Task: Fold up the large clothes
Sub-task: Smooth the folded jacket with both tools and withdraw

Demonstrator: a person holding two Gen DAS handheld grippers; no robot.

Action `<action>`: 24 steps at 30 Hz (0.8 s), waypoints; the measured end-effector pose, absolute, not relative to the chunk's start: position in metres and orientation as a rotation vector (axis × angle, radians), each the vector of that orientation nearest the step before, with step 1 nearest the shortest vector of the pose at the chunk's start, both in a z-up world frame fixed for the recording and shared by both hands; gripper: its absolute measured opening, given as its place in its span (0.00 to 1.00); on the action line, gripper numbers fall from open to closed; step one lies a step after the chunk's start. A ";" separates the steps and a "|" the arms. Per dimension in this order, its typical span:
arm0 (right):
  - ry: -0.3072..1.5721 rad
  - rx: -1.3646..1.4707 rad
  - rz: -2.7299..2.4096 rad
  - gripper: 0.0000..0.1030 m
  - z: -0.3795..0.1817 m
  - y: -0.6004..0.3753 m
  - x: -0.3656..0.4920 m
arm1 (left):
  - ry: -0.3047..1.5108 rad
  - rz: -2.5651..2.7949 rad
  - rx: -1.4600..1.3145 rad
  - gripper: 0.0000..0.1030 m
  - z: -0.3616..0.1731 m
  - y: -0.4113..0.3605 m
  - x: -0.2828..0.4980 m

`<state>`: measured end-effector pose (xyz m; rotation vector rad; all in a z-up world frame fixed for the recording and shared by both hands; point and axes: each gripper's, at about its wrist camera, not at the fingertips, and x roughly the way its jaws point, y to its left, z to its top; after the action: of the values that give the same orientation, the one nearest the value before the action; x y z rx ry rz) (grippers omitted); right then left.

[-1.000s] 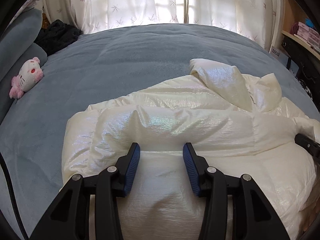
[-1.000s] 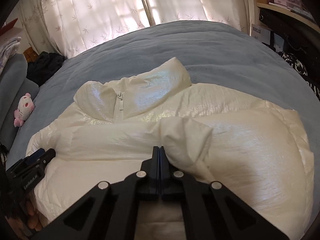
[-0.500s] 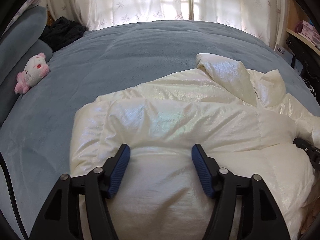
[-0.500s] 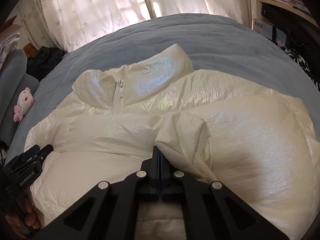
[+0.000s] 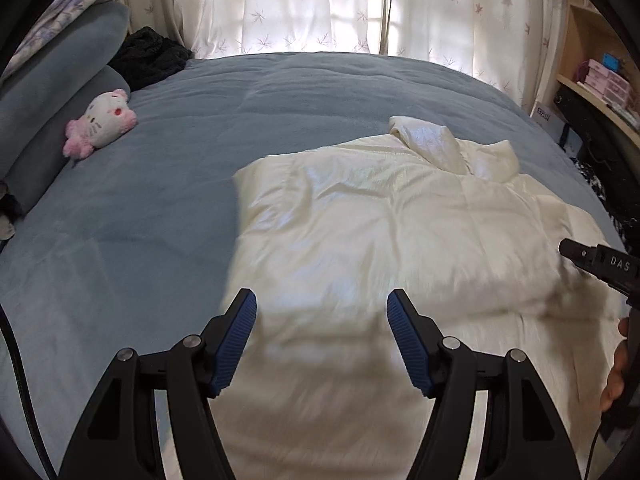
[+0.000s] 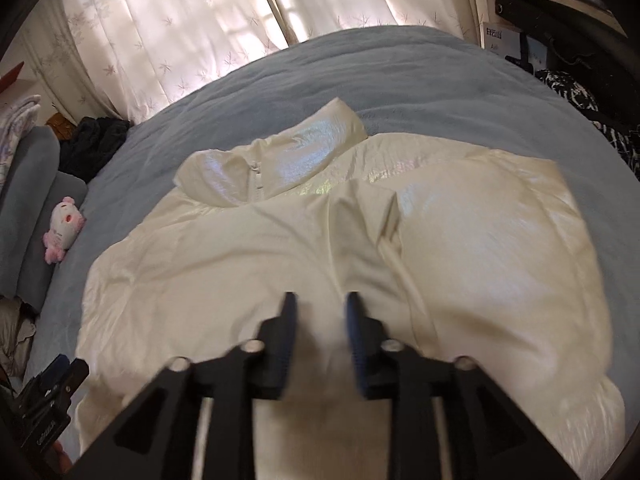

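cream jacket (image 5: pixel 392 240), grey-blue blanket (image 5: pixel 160 220)

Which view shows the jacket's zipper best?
The right wrist view: the zipper runs plainly down between the collar flaps. In the left wrist view the collar is seen from the side and no zipper can be made out.

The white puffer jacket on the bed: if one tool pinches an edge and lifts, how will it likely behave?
The white puffer jacket would likely droop from the pinch: it lies in soft folds and creases. Its glossy shell looks slippery, so a shallow grip may slide off. It looks puffy and probably light for its bulk.
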<state>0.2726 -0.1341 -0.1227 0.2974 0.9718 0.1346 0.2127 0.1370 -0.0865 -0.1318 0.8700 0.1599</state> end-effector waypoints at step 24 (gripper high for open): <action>0.910 0.274 0.255 0.53 -0.046 -0.187 0.069 | 0.932 0.244 -0.251 0.75 -0.050 0.208 0.025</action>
<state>0.0688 -0.1874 -0.0459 0.2744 0.9104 0.2553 0.0254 0.2082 -0.0499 -0.2509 0.9321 0.2441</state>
